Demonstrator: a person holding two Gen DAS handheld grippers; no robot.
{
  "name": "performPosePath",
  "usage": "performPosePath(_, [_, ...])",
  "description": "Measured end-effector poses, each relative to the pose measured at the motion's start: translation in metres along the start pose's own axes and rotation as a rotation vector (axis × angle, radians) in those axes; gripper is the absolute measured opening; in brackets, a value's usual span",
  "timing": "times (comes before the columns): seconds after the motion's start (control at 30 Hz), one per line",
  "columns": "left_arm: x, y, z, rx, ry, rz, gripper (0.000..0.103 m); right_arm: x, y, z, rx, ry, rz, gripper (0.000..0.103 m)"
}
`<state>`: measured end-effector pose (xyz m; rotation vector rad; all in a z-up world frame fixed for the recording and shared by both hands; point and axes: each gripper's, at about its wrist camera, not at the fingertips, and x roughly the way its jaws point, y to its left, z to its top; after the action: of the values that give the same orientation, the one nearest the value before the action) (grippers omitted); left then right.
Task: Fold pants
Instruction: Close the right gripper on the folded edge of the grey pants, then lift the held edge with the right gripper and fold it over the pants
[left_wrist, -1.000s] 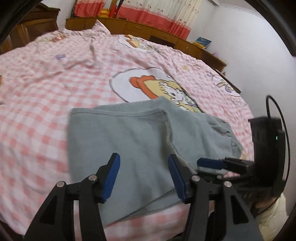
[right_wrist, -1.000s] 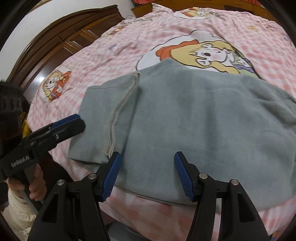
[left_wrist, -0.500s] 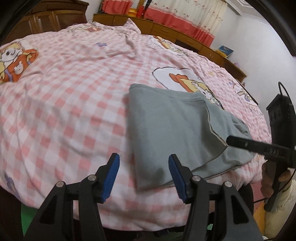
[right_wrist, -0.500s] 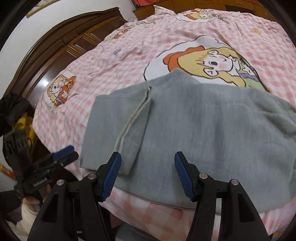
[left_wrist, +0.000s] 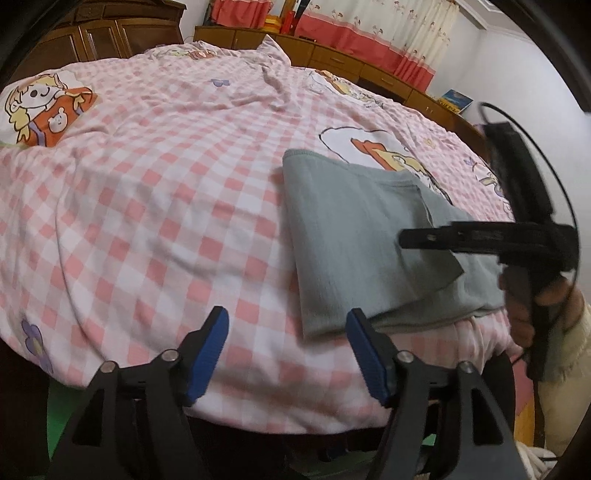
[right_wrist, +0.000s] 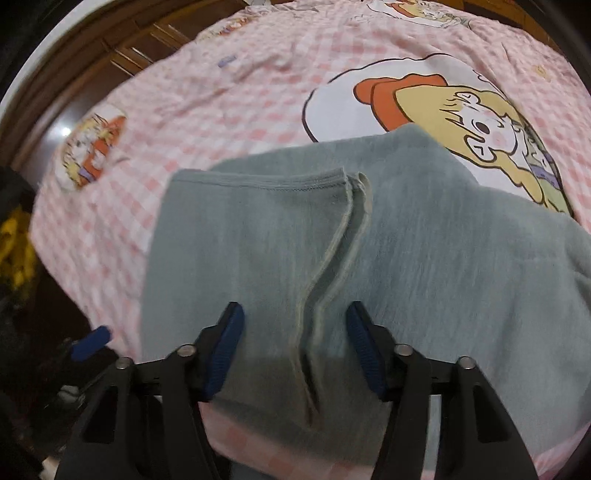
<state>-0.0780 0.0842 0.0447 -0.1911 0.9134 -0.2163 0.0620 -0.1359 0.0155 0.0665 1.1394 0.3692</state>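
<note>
Both grippers, left gripper (left_wrist: 286, 349) and right gripper (right_wrist: 293, 345), gape empty; pinch the pants (right_wrist: 369, 266) hem squarely (both layers, I judge).

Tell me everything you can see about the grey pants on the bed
The pants are a soft grey-green knit, like fleece or sweatshirt cloth, already folded over into a flat layered stack. A stitched hem crosses the top layer, and pale raised seams run down its middle. They lie near the front edge of the pink checked bedspread, partly covering a cartoon print. The right gripper hangs open just above the seams; whether it touches the cloth is unclear. The left gripper is open beside their corner, gripping nothing.
</note>
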Motion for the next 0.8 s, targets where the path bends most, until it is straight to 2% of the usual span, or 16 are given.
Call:
performPosePath(0.07, [0.000, -0.002, -0.005, 0.002, 0.002, -0.005, 0.077, 0.000, 0.002, 0.002, -0.009, -0.002, 0.002, 0.022])
performPosePath(0.17, [0.005, -0.007, -0.010, 0.003, 0.015, -0.010, 0.080, -0.010, 0.003, 0.008, 0.012, -0.010, 0.029, 0.009])
performPosePath(0.33, [0.016, -0.020, -0.014, 0.014, 0.018, -0.002, 0.083, -0.043, 0.017, 0.020, 0.032, -0.062, 0.135, 0.007])
performPosePath(0.57, [0.024, -0.030, -0.010, 0.001, -0.007, 0.022, 0.084, -0.092, 0.063, 0.035, -0.032, -0.146, 0.213, 0.007])
performPosePath(0.8, [0.040, -0.040, 0.005, -0.035, -0.031, 0.073, 0.084, -0.126, 0.099, 0.048, -0.064, -0.194, 0.276, 0.007])
